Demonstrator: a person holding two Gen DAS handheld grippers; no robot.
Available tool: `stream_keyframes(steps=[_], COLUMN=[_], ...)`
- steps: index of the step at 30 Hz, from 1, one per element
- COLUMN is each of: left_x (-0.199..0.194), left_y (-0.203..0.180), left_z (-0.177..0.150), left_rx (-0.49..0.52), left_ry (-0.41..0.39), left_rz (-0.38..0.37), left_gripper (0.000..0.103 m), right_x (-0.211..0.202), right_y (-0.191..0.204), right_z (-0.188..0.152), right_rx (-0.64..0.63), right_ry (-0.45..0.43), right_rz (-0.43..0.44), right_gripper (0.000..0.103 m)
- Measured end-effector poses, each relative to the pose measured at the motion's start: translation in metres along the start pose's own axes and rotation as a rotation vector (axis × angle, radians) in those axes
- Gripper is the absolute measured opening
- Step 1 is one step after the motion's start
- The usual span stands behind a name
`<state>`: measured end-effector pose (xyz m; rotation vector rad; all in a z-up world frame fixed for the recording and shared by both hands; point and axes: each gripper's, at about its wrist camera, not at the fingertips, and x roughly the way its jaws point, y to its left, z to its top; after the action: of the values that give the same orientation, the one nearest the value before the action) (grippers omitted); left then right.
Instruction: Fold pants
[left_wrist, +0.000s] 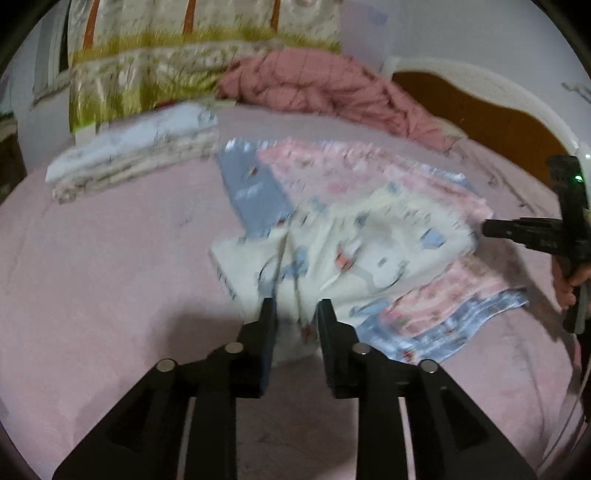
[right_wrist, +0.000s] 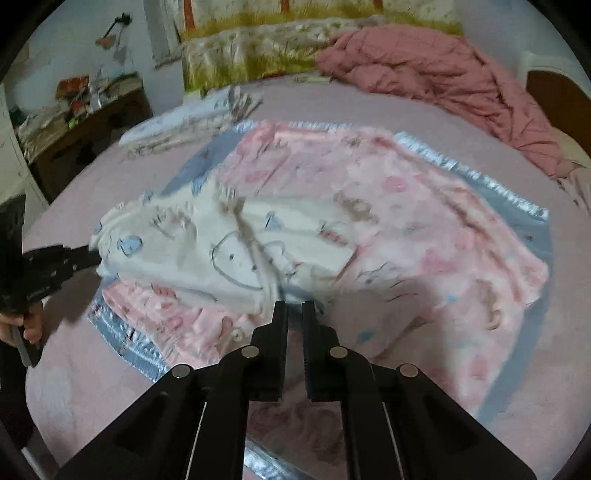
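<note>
Cream pants (left_wrist: 354, 254) with cartoon prints lie bunched on a pink patterned blanket (left_wrist: 332, 173) over a blue-edged sheet on the bed. My left gripper (left_wrist: 295, 310) holds the near edge of the pants between its jaws. It shows in the right wrist view (right_wrist: 88, 256) at the left end of the pants (right_wrist: 207, 243). My right gripper (right_wrist: 294, 310) is narrowly closed at the pants' near edge; whether it pinches cloth is unclear. It shows in the left wrist view (left_wrist: 487, 227) touching the pants' right end.
A folded stack of pale clothes (left_wrist: 140, 155) lies at the back left of the bed. A crumpled dusty-pink quilt (right_wrist: 443, 70) lies at the back right. A wooden headboard (left_wrist: 491, 110) stands right. A cluttered desk (right_wrist: 74, 122) stands left of the bed.
</note>
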<state>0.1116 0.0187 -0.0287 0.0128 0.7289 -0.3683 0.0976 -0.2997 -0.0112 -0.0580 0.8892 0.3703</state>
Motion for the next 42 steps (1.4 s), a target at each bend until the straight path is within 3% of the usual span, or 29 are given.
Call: stream_keyframes(steps=[4,7,10,12,14,17,21,23,27,31,34,38,42], left_x=[-0.019,-0.016,0.011,0.029,0.044,0.062,0.084,0.083,0.075,0.062,0.043,0.022,0.003], left_y=[-0.006,-0.02,-0.026,-0.022,-0.017,0.0,0.022,0.029,0.02,0.011,0.009,0.007,0.012], left_z=[0.015,0.033,0.054,0.066,0.069,0.06,0.036,0.034,0.032,0.034,0.036,0.039,0.042], left_rx=[-0.03,-0.01,-0.035,-0.078,-0.099,-0.182,-0.238,-0.275,-0.236,-0.178,-0.151,-0.129,-0.162], left_ry=[-0.068,-0.062,0.033,0.045,0.058,0.056,0.083,0.071,0.059,0.005,-0.071,-0.169,-0.246], left_rz=[-0.094,-0.041,-0.026,-0.031,-0.011,-0.043,-0.07,-0.107,-0.034,0.073,0.09,0.137,0.107], left_gripper=[0.031,0.036,0.036,0.036,0.035,0.035,0.039,0.038,0.038,0.038,0.038,0.038,0.038], right_x=[-0.026,-0.03,-0.007,0.017,0.037,0.065,0.085,0.086,0.091,0.088,0.076,0.054,0.03], right_y=[0.005,0.03,0.054,0.071,0.079,0.068,0.026,0.024,0.029,0.03,0.034,0.036,0.039], right_z=[0.013,0.026,0.041,0.048,0.051,0.049,0.039,0.039,0.04,0.039,0.038,0.033,0.029], right_rx=[0.032,0.011,0.029,0.029,0.03,0.058,0.214,0.217,0.195,0.196,0.166,0.136,0.099], right_ry=[-0.167,-0.248,-0.206,-0.151,-0.127,-0.09,-0.044,-0.042,-0.031,-0.039,-0.06,-0.1,-0.157], right_rz=[0.027,0.08,0.203,0.239,0.177,0.09,0.19,0.205,0.18,0.19,0.168,0.132,0.084], right_gripper=[0.005,0.005,0.005,0.005,0.005,0.006,0.005,0.005,0.005,0.005,0.006,0.021,0.033])
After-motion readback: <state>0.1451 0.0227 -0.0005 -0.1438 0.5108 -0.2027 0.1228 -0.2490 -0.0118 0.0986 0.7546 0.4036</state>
